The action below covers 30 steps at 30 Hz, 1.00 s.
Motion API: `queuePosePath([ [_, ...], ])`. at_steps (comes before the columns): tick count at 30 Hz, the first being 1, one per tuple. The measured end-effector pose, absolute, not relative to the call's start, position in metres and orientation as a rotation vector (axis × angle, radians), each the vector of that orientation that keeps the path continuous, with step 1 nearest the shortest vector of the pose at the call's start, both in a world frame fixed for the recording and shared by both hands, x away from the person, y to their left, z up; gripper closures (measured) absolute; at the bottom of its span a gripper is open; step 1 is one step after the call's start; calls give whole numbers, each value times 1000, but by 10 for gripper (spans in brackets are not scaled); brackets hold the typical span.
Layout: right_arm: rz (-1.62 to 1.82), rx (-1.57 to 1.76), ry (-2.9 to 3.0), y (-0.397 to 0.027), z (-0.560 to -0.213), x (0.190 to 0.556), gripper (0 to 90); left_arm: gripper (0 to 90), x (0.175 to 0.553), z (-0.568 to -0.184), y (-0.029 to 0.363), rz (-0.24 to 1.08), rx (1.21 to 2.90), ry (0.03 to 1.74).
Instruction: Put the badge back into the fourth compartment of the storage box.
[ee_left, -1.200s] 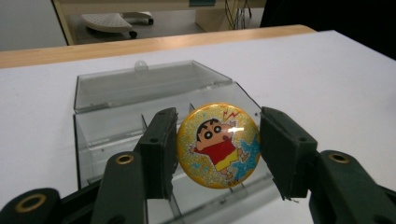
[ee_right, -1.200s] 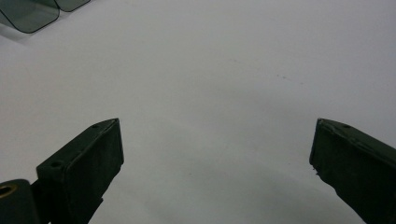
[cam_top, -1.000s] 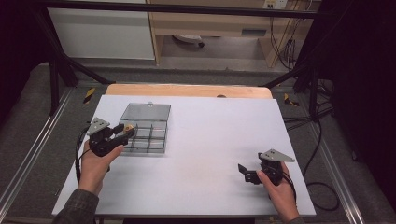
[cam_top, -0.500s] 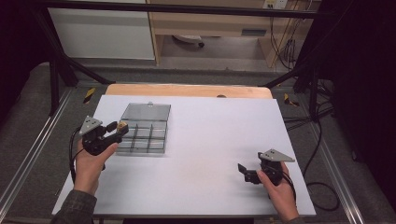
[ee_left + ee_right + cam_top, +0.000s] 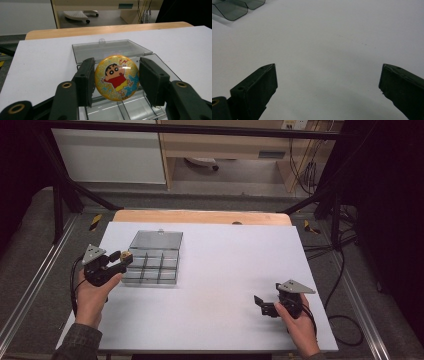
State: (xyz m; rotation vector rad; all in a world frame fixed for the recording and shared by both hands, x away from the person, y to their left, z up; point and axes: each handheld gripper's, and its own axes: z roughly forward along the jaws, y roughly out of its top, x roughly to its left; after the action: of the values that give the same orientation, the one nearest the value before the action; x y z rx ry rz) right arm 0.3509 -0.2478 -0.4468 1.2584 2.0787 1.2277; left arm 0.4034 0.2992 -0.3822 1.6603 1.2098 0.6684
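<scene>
Badge point(image 5: 116, 78) edges hidden behind both jaws, clear box point(image 5: 130, 105) front cut off by bottom edge, badge picture too small in high view.

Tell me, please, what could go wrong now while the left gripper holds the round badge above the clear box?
1. The left gripper pinches the badge only by its edges, so it might slip or twist out.
2. The divided box has small compartments; on release the badge might land on a divider.
3. The light box might slide if bumped, as the right gripper rests away from it.
</scene>
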Motion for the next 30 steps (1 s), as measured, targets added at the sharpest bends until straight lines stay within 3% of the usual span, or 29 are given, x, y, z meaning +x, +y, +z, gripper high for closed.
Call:
queuePosePath([
  [30,1224,1245,2095,-245,-447,351,23,482,408,-395,305,677,1706,1248],
])
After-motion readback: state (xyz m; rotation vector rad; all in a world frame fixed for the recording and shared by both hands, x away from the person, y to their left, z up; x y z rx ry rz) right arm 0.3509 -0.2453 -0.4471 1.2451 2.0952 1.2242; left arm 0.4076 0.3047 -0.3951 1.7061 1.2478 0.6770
